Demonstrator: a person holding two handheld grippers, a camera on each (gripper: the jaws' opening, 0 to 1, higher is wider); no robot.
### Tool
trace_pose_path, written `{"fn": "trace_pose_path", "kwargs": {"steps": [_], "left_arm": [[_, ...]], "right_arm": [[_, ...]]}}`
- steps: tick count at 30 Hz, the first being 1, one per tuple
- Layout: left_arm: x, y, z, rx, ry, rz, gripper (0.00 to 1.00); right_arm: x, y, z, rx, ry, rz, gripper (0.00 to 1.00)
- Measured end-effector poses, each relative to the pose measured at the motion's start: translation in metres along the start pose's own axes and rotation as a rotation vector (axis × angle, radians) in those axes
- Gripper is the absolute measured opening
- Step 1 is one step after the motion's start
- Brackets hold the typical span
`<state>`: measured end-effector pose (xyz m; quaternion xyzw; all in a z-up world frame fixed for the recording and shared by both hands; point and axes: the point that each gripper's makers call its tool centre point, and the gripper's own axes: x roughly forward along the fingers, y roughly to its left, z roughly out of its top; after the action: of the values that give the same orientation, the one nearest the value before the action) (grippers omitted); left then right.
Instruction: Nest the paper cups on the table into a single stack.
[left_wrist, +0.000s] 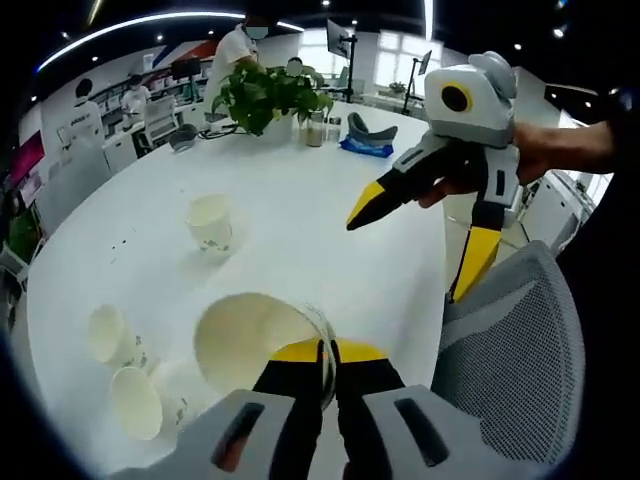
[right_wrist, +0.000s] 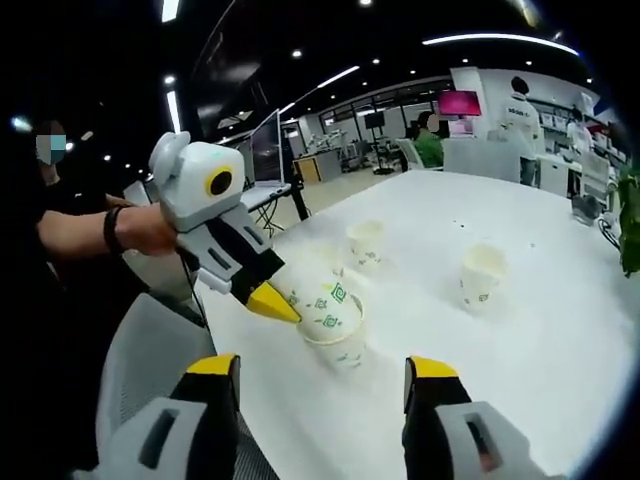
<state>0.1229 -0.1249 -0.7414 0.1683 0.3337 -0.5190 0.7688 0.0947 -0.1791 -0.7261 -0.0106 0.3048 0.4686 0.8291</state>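
Your left tongs (left_wrist: 328, 352) are clamped on the rim of a cup stack (right_wrist: 328, 312), held over the table (right_wrist: 520, 340). Right tongs (right_wrist: 325, 380) gape wide, nothing held, just below stack. Single cups (right_wrist: 480, 275) lie beyond, apart.

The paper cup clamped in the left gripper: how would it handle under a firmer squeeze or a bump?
Likely light: the left gripper holds the paper cup by its rim alone, tilted above another cup. Probably crushable: the thin wall sits pinched between shut jaws. The cups on the table would probably tip or slide easily.
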Motion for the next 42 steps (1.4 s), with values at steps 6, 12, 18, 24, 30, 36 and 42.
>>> {"fn": "trace_pose_path", "kwargs": {"steps": [6,12,18,24,30,36,42], "left_arm": [[0.001,-0.001,0.000,0.000,0.000,-0.001,0.02],[0.001,-0.003,0.005,0.000,-0.014,-0.007,0.04],[0.001,-0.002,0.003,-0.001,-0.011,-0.005,0.04],[0.000,-0.002,0.003,-0.003,-0.013,-0.003,0.04],[-0.002,-0.001,0.001,-0.012,-0.018,0.002,0.06],[-0.006,-0.001,-0.003,-0.038,-0.033,0.007,0.07],[-0.014,-0.002,-0.005,-0.075,-0.065,0.025,0.13]], "right_arm": [[0.000,0.004,0.000,0.000,0.001,0.002,0.66],[0.000,0.006,0.001,0.000,0.001,0.002,0.66],[0.001,0.005,0.001,0.001,0.003,0.002,0.66],[0.001,0.002,-0.001,0.004,0.005,0.001,0.66],[0.002,0.000,-0.002,0.002,0.010,0.001,0.66],[0.004,0.000,-0.004,0.006,0.016,0.001,0.66],[0.004,0.002,-0.001,0.012,0.012,-0.002,0.65]]}}
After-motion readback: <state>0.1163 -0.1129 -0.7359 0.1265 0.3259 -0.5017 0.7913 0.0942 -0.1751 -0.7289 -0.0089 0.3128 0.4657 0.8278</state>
